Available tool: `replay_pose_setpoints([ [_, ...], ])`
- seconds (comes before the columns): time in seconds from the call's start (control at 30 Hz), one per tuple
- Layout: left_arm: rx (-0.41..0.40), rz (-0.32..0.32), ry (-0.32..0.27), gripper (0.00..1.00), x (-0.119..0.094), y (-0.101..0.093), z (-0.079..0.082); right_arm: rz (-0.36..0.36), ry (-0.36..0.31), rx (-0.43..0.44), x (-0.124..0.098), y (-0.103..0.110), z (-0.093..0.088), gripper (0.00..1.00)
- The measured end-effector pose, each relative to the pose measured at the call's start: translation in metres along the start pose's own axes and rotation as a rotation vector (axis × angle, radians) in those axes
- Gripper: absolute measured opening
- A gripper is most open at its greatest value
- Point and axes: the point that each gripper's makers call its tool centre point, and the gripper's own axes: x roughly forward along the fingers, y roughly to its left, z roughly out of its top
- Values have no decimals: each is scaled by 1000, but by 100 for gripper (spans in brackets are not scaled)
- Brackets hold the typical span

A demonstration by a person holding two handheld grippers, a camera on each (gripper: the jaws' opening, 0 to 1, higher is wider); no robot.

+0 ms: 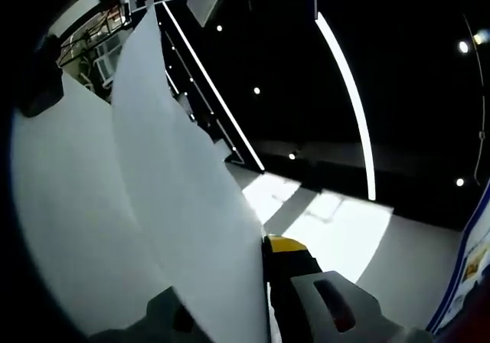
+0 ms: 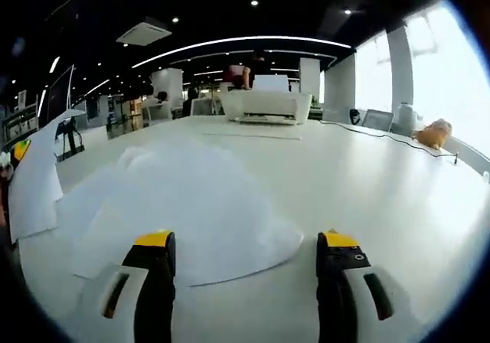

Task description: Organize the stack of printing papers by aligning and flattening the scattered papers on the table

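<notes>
While a curled sheet [image 1: 184, 205] is clamped upright between the jaws of the left gripper [image 1: 264, 282], the right gripper [image 2: 245, 255] is held spread wide over loose papers [image 2: 191, 205] scattered on the near table [image 2: 383, 190]; a printer [image 2: 266, 106] is seen far off.

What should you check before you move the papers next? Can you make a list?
1. Left claw pinching a lifted sheet: ok, the paper stands up between its jaws.
2. Right claw free: ok, open and holding nothing.
3. Loose papers lined up on the table: not ok, they lie fanned out and bulging.
4. Printer far from the papers: ok.
5. Cable out of the way: ok, it runs along the far side.
6. How many sheets the left claw holds: cannot tell.
</notes>
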Motion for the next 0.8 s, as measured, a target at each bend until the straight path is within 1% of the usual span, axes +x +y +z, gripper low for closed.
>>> replay_pose_setpoints([
  [0.3, -10, -1, -5, 7, 0, 0, 1, 36, -5, -10, 8, 1, 2, 60],
  [0.43, -8, -2, -4, 7, 0, 0, 1, 61, -14, -24, 8, 5, 6, 52],
  [0.5, -8, -2, -4, 7, 0, 0, 1, 70, -18, -30, 6, 8, 7, 50],
  [0.63, -6, -3, -3, 7, 0, 0, 1, 89, -19, -33, 0, 15, 9, 41],
  [0.8, 0, -4, 0, 7, 0, -1, 0, 104, -25, -49, -6, 22, 9, 33],
])
